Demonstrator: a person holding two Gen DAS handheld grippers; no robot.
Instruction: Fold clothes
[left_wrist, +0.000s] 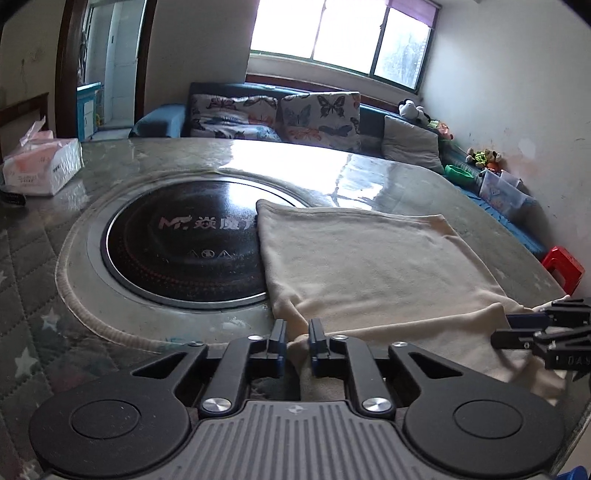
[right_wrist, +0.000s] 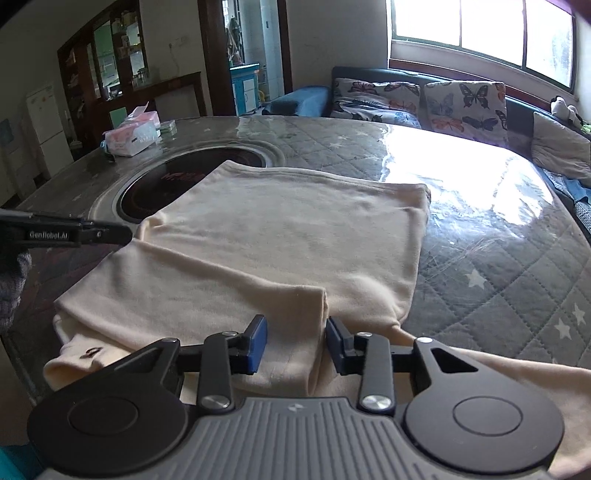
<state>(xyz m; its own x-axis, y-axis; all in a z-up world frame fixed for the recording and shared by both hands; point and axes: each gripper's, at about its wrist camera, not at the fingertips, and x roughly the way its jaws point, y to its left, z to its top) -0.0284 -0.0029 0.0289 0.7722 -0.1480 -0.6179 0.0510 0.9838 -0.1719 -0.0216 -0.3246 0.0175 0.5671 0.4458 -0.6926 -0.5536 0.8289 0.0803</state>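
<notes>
Garment (right_wrist: 280, 229) of cream cloth lies flat near the worktop's (right_wrist: 498, 258) front edge, its long axis running away from both hands; left gripper (left_wrist: 297, 341) is clenched on the near hem, right gripper (right_wrist: 295, 332) straddles a sleeve fold, not yet pinching.

One garment (right_wrist: 280, 236), one tissue pack (left_wrist: 44, 166), two butterfly cushions (left_wrist: 236, 118), one red stool (left_wrist: 563, 267).
</notes>
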